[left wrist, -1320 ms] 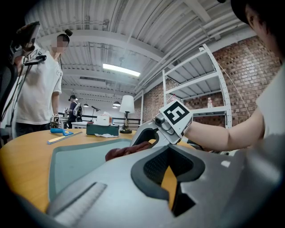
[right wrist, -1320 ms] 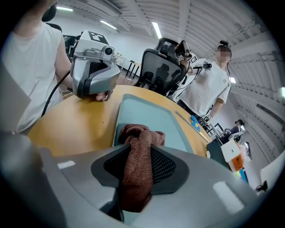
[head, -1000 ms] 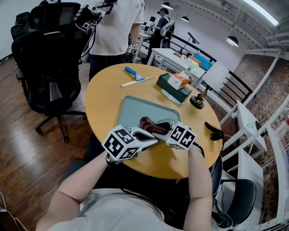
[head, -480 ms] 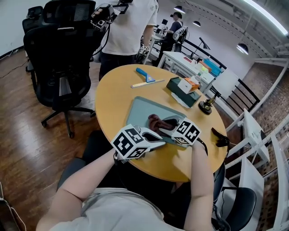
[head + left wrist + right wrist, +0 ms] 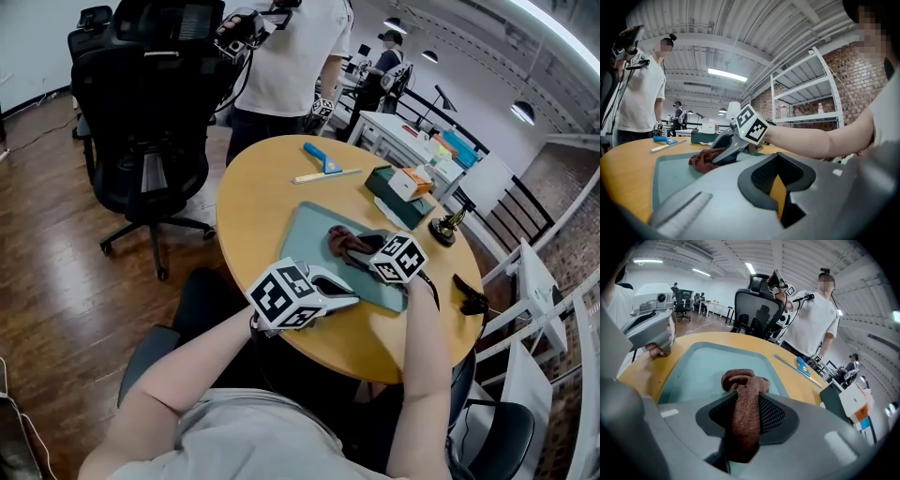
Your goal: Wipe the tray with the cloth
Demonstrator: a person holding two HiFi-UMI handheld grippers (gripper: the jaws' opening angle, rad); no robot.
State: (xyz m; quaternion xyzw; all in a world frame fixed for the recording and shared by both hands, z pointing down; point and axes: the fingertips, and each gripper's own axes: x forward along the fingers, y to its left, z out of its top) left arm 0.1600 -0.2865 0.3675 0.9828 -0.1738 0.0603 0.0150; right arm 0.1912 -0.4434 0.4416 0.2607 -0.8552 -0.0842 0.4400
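Round wooden table (image 5: 258, 202), grey-green tray (image 5: 309, 234) on it. Right gripper (image 5: 364, 247) tip at brown cloth (image 5: 343, 243), mid-tray. Left gripper (image 5: 349, 302) over tray's near edge. Black office chair (image 5: 150, 103) beside the table.

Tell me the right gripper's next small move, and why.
Probably slide the right gripper forward, dragging the cloth toward the far end of the tray. Its jaws are clamped on the cloth, whose bunched end rests on the tray, and bare tray surface lies ahead of it.

L gripper (image 5: 352, 302) closed, R gripper (image 5: 360, 244) clamped
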